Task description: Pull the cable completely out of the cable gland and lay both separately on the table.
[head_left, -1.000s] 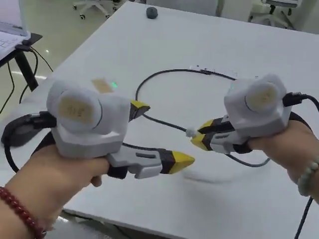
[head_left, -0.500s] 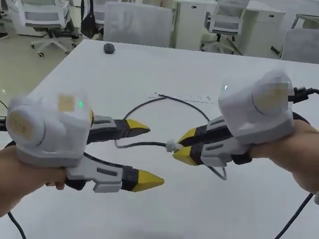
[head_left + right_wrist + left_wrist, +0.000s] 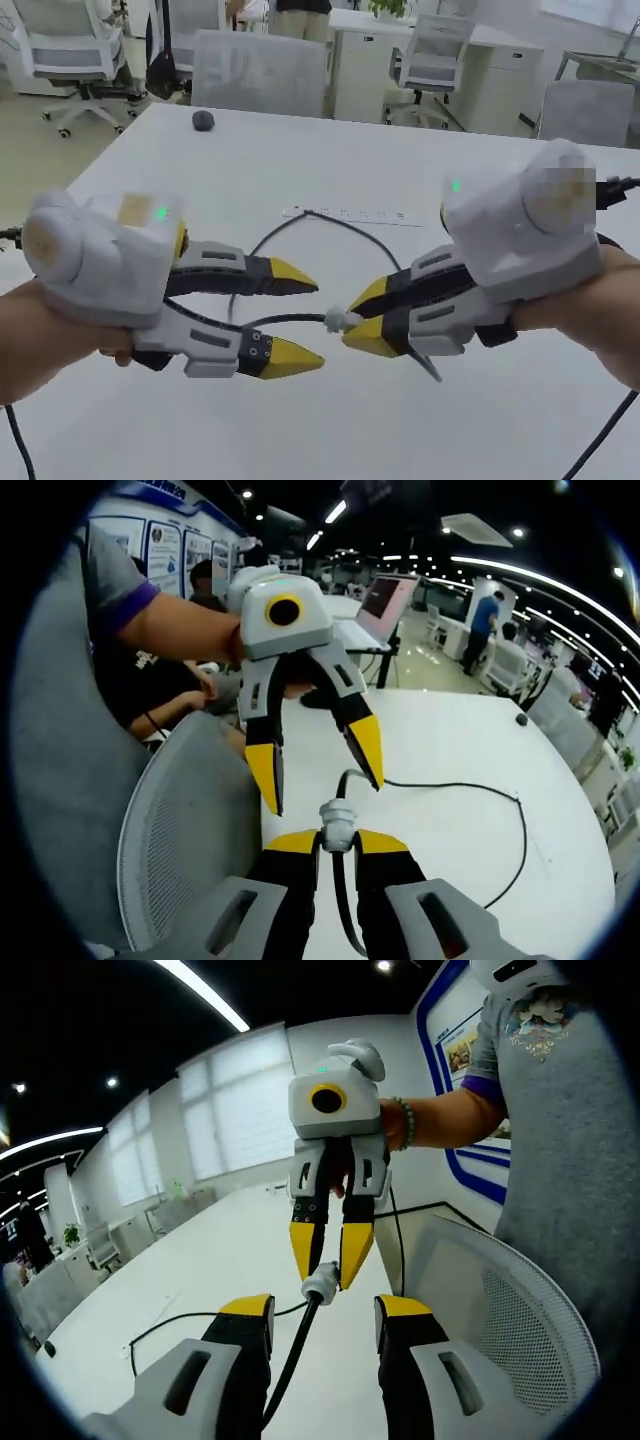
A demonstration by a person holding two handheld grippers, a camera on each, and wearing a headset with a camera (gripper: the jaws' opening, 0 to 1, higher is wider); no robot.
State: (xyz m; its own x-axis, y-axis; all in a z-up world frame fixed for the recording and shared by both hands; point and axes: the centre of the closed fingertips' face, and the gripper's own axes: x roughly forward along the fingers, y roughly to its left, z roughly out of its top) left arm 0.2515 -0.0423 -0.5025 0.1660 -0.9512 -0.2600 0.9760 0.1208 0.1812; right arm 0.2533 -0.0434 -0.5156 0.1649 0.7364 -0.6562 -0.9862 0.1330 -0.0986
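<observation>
A small white cable gland sits on the end of a black cable, held above the white table. My right gripper is shut on the gland. From the gland, the cable runs left between the open jaws of my left gripper, then loops over the table. In the left gripper view the cable passes between my left gripper's yellow pads without touching them, and the right gripper faces it with the gland at its tips. The right gripper view shows the left gripper spread wide.
A small grey object lies near the table's far left edge. A white strip lies flat mid-table beside the cable loop. Office chairs stand beyond the far edge. A mesh chair back is close beside the grippers.
The left gripper has come closer to the right one, so the cable by the gland now lies between its open jaws. The right gripper still holds the gland. The camera has tilted up.
</observation>
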